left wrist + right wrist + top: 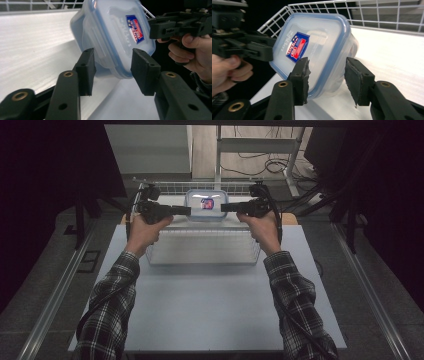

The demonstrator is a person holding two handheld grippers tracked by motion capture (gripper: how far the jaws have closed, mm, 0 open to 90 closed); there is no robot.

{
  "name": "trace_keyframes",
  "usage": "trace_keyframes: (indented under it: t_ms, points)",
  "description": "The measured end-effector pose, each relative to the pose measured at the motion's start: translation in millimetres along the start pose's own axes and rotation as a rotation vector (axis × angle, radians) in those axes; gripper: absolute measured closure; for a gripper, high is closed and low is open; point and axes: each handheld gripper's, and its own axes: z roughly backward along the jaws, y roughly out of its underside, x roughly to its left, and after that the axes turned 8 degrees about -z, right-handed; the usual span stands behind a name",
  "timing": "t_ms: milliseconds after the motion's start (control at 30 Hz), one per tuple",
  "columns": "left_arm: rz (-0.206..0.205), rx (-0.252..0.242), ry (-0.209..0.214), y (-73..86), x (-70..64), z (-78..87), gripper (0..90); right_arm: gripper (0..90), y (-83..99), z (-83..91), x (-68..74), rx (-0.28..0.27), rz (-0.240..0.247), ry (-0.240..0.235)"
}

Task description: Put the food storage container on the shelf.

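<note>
Clear square plastic container with blue-rimmed lid and red-blue label (206,205) seen at far edge of bench (210,305), tilted over white wire basket (202,251). Left tool (186,210) and right tool (225,207) brought in from opposite sides. Both tools' jaws spread wide, nothing clamped. Two-sided approach judged meant to steady container for lift.

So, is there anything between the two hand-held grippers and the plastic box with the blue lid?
Nothing visible. The left hand-held gripper and the right hand-held gripper come at the plastic box from opposite sides, and each one's open jaws already straddle an edge of it. The wire basket lies beneath and around, not between.
</note>
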Motion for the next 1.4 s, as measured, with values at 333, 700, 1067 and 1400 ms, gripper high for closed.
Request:
trace_keyframes:
  t_ms: [333, 700, 1067, 1400]
  points:
    - [-0.043, -0.009, -0.144, -9.7, -10.0, -1.6, 51.4, 55.5, -1.3, -5.6, 4.4, -0.051, 0.011, 0.057]
    - [-0.181, -0.080, -0.226, -1.9, -29.7, 8.6, 24.4, 25.1, 4.9, -0.9, 13.7, -0.102, 0.111, 0.079]
    - [-0.261, -0.036, -0.213, 22.8, -39.5, 6.3, 6.9, 4.7, 27.6, -3.5, 17.5, -0.078, 0.202, 0.106]
    - [-0.301, -0.046, -0.226, 47.8, -55.9, 8.6, 2.3, 3.3, 50.7, 2.7, 21.6, -0.075, 0.255, 0.108]
